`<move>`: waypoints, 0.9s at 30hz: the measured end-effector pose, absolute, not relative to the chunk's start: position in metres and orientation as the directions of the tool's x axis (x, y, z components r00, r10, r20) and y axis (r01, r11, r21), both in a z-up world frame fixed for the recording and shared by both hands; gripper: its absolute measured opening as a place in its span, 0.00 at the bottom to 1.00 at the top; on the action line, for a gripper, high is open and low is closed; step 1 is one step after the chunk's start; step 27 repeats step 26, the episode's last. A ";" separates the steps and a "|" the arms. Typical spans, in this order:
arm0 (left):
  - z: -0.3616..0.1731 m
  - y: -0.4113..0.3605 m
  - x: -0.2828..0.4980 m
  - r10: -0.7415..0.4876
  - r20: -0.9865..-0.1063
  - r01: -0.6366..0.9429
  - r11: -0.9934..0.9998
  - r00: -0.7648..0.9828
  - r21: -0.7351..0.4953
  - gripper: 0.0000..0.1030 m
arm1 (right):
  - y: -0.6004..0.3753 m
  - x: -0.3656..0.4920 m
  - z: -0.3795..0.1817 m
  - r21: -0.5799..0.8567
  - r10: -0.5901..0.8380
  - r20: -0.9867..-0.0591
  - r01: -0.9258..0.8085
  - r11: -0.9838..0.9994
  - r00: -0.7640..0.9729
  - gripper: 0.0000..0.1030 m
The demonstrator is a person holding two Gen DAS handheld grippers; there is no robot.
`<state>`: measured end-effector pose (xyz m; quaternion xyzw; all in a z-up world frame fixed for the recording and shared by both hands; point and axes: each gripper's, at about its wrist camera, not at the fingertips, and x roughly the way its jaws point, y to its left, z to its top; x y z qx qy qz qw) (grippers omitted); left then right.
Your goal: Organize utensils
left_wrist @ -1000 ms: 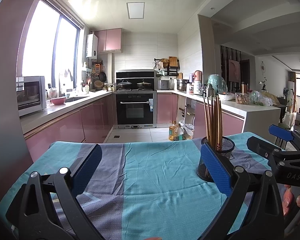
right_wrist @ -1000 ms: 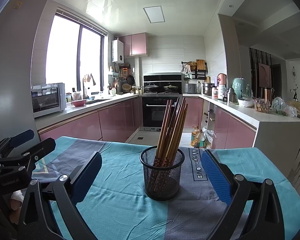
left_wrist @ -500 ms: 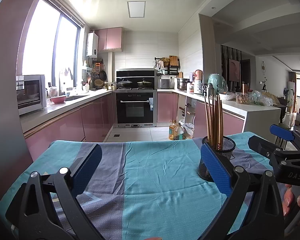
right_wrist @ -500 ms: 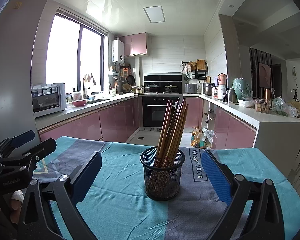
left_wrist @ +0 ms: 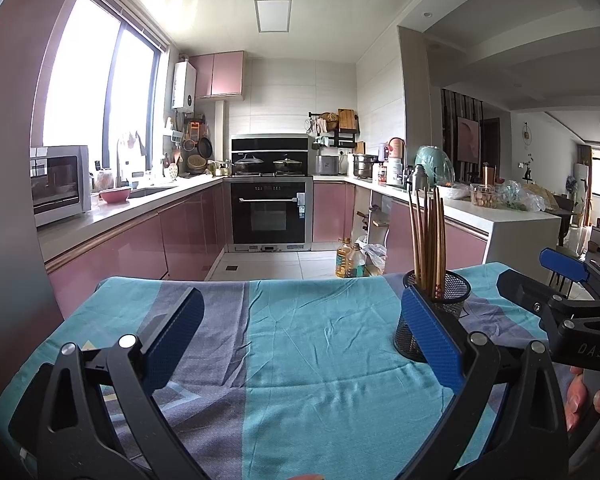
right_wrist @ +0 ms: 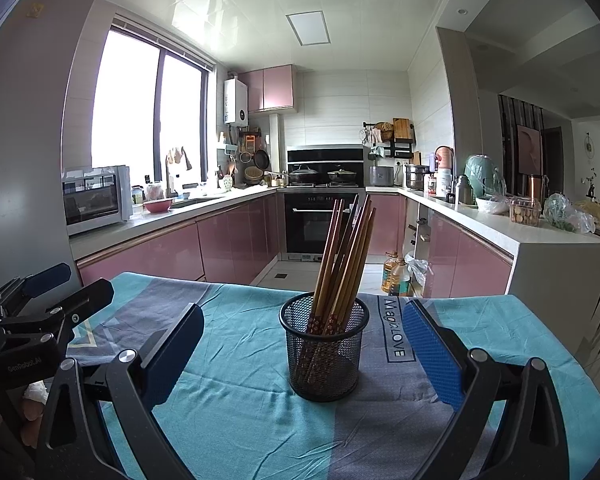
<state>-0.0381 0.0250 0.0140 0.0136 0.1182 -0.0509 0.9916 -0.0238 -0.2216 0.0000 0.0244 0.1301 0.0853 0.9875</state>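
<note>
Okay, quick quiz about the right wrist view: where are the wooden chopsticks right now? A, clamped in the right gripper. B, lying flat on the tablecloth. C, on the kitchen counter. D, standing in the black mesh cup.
D: the chopsticks stand bundled in the black mesh cup on the tablecloth, while the right gripper is open and holds nothing.

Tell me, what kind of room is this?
A home kitchen, most likely: a black built-in oven with lidded pots on the hob, glossy pink cabinets, and a black wire-mesh cup of brown wooden chopsticks on a teal cloth-covered table.
</note>
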 end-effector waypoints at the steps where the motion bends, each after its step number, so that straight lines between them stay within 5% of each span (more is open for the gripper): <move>1: 0.014 0.025 -0.039 -0.097 -0.235 0.103 0.995 0.967 0.015 0.94 | -0.222 -0.024 0.000 0.070 0.175 -0.252 -0.162 0.984 0.952 0.93; 20: 0.014 0.021 -0.034 -0.100 -0.265 0.112 0.993 0.959 0.033 0.94 | -0.225 -0.020 -0.004 0.073 0.171 -0.272 -0.157 0.985 0.947 0.93; 27: -0.002 0.032 -0.005 -0.066 -0.403 0.082 0.996 0.913 0.021 0.94 | -0.260 0.012 -0.023 0.062 0.087 -0.432 -0.067 0.996 0.898 0.94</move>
